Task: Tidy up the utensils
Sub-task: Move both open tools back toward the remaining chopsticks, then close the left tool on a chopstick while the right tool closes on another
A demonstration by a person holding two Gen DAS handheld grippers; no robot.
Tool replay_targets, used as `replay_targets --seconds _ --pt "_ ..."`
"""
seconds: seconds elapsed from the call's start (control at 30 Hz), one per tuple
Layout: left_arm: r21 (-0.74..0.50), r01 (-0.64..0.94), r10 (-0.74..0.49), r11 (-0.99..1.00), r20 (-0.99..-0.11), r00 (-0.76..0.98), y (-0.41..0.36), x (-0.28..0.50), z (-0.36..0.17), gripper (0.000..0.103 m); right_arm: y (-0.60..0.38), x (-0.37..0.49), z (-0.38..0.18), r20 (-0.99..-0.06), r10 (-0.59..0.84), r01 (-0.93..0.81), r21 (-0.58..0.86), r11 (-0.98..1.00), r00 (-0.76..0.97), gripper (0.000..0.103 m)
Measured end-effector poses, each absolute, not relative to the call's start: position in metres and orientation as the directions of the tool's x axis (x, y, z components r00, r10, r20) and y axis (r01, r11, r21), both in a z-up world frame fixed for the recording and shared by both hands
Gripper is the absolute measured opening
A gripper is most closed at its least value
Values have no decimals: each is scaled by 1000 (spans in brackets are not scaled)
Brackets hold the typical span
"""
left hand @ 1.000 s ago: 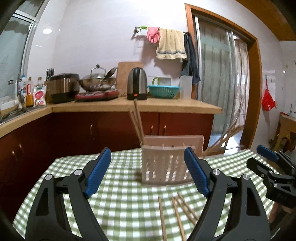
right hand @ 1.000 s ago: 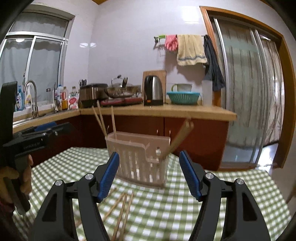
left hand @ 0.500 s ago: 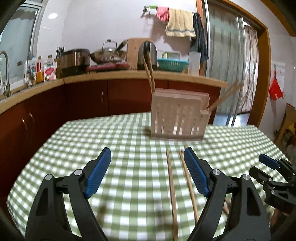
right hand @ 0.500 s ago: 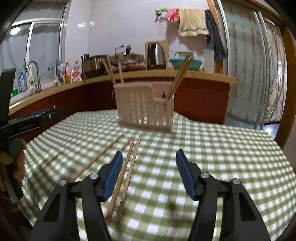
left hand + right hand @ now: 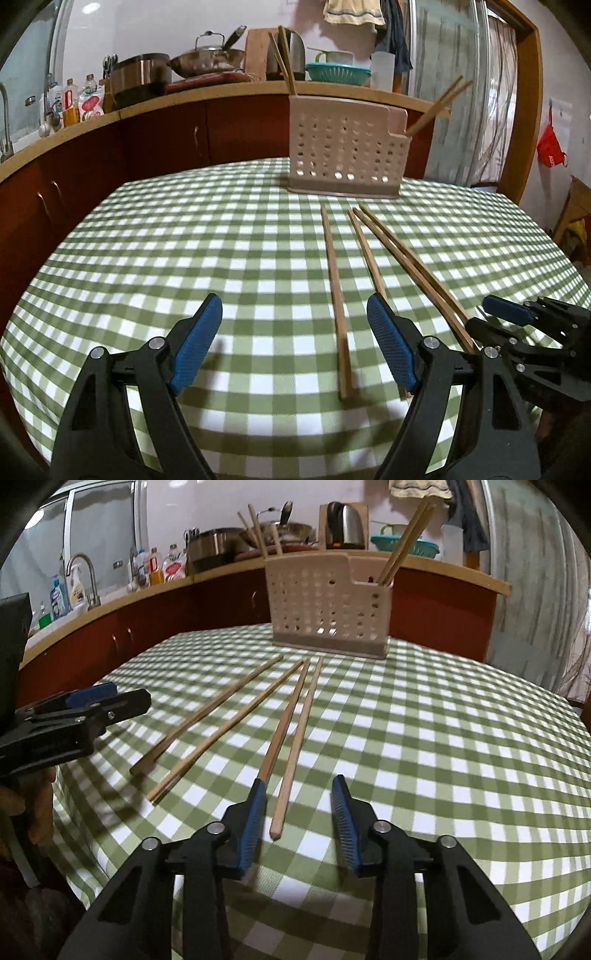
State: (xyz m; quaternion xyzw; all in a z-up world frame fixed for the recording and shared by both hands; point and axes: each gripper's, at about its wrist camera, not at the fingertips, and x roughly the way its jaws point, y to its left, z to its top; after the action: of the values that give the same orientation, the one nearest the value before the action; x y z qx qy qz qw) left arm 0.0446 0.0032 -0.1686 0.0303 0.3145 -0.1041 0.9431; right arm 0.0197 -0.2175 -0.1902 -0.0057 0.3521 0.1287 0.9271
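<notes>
Several wooden chopsticks (image 5: pixel 334 280) lie loose on the green checked tablecloth (image 5: pixel 184 258), also in the right wrist view (image 5: pixel 295 738). A beige perforated utensil holder (image 5: pixel 347 151) stands at the far side with chopsticks upright in it; it also shows in the right wrist view (image 5: pixel 328 605). My left gripper (image 5: pixel 295 336) is open and empty, low over the cloth, with one chopstick's near end between its fingers. My right gripper (image 5: pixel 297 812) is open, straddling the near end of the rightmost chopstick (image 5: pixel 291 768). The right gripper also shows in the left wrist view (image 5: pixel 517 321).
A kitchen counter (image 5: pixel 221 92) with pots, a kettle, a teal basket and bottles runs behind the table. The table's near edge drops off just below both grippers. A glass sliding door (image 5: pixel 469 92) is at the right.
Both grippers have dropped and tilted down toward the loose chopsticks. The right gripper's jaws have narrowed and now straddle a chopstick end. The holder looks farther away.
</notes>
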Motion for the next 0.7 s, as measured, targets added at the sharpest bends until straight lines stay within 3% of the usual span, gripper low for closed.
replay_targets --seconds 0.13,0.27,0.6,0.7 --pt "-3 228 -182 974 -614 768 -4 42 -175 78 -224 17 -191 -657 217 -220 79 972 722 17" --pt "-2 234 -183 972 -630 755 -7 40 -181 77 -239 14 -191 -653 188 -178 82 981 733 10" --pt "-7 246 -186 969 -674 715 -14 40 -199 53 -264 7 -193 -631 192 -138 135 981 752 9" --pt "-2 242 -181 970 -667 722 -14 39 -200 44 -266 7 -193 -622 204 -139 151 979 756 15"
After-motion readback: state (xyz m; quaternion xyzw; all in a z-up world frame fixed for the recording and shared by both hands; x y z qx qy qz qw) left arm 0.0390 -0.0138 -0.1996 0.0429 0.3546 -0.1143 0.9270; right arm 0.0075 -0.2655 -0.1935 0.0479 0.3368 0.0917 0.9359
